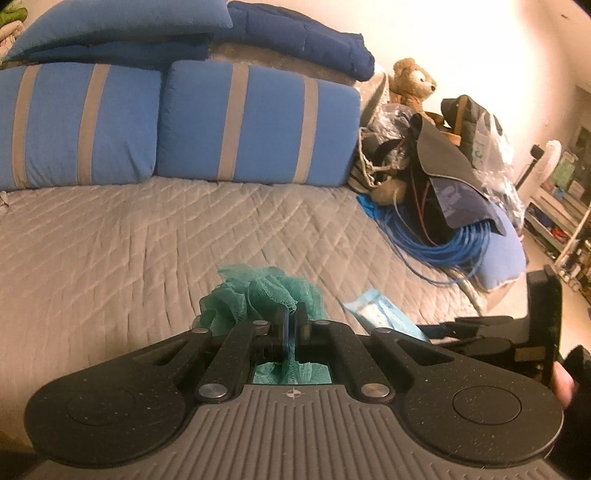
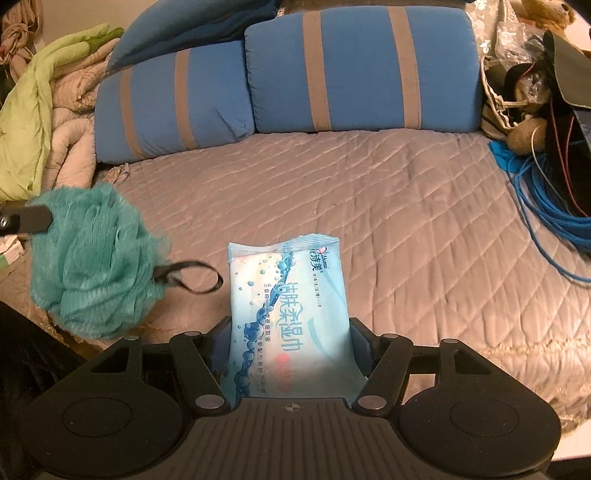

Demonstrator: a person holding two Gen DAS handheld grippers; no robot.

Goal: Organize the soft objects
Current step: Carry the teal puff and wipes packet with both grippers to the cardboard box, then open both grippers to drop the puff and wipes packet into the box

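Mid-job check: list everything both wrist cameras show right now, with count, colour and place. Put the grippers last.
bath pouf: one, teal, black loop, held above the quilt.
wet wipes pack: one, light blue, held above the quilt.
striped pillows: two, blue with grey stripes, side by side at the back of the bed.
quilt: one, grey, covering the bed.
folded bedding: dark blue, behind the pillows.
teddy bear: one, tan, on the clutter pile at right.
cable coil: blue, right edge of the bed.
green blanket: one, far left.
left gripper: shut on the bath pouf.
right gripper: closed on the wet wipes pack.
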